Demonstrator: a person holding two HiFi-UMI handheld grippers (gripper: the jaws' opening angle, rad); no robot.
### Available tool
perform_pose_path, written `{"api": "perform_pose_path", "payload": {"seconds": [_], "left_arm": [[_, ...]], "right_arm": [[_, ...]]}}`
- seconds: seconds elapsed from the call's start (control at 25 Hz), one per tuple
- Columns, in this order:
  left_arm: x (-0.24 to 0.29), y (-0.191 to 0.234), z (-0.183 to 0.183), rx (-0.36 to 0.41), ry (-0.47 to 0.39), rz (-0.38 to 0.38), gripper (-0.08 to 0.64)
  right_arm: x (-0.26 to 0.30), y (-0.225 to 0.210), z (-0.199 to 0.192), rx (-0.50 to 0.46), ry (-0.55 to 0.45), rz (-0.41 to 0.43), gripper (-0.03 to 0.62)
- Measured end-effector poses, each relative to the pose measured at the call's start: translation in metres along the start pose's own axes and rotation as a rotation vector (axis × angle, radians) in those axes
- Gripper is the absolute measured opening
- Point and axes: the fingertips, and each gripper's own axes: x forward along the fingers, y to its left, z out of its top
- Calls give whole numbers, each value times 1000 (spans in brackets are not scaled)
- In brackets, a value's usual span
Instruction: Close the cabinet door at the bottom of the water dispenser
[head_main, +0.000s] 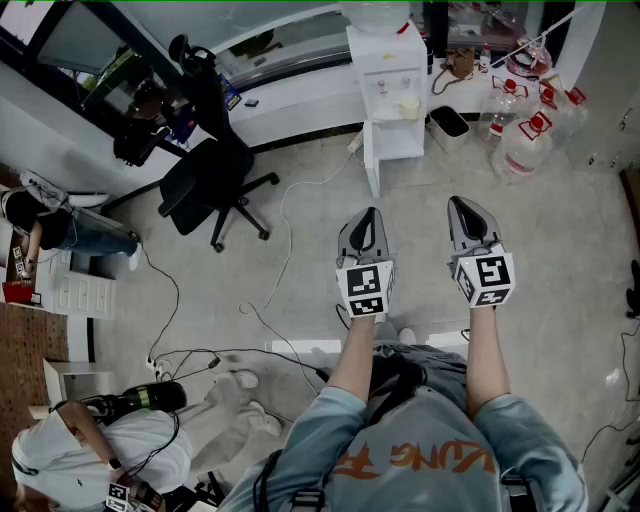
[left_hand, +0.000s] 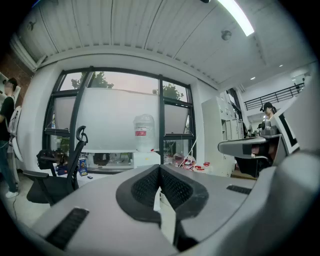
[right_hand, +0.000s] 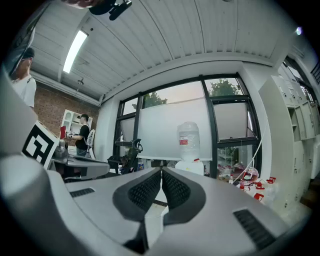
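Observation:
The white water dispenser (head_main: 388, 75) stands against the far wall with a clear bottle on top. Its bottom cabinet (head_main: 400, 140) is open, and the door (head_main: 371, 168) is swung out at the cabinet's left side. My left gripper (head_main: 367, 218) and right gripper (head_main: 462, 206) hover side by side over the floor, well short of the dispenser. Both point toward it and are shut with nothing between the pads. In the left gripper view the bottle (left_hand: 143, 132) rises beyond the gripper (left_hand: 160, 168). The bottle (right_hand: 188, 141) also shows above the gripper (right_hand: 161, 171) in the right gripper view.
A black office chair (head_main: 215, 185) stands left of the dispenser. A black bin (head_main: 450, 122) and several empty water jugs (head_main: 525, 130) lie to its right. Cables (head_main: 285, 235) trail over the floor. A seated person (head_main: 110, 445) is at the lower left.

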Motion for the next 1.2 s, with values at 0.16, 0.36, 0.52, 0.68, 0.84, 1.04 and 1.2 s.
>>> {"api": "perform_pose_path", "payload": {"seconds": [0.16, 0.36, 0.52, 0.68, 0.84, 1.04, 1.2], "left_arm": [[7, 1, 1, -3, 4, -12, 11], [15, 11, 1, -20, 7, -3, 11], [23, 25, 8, -37, -4, 19, 11], [32, 38, 11, -55, -6, 34, 11], [39, 49, 4, -62, 22, 32, 11], [55, 75, 6, -65, 15, 63, 11], [78, 103, -2, -95, 13, 81, 11]], "right_arm": [[6, -4, 2, -8, 0, -4, 31], [20, -13, -2, -4, 28, -37, 31], [39, -12, -9, -15, 78, -21, 31], [57, -7, 0, -18, 56, 12, 31], [75, -6, 0, -3, 67, 26, 31], [107, -10, -6, -2, 80, 39, 31], [141, -9, -10, -11, 79, 46, 31]]}}
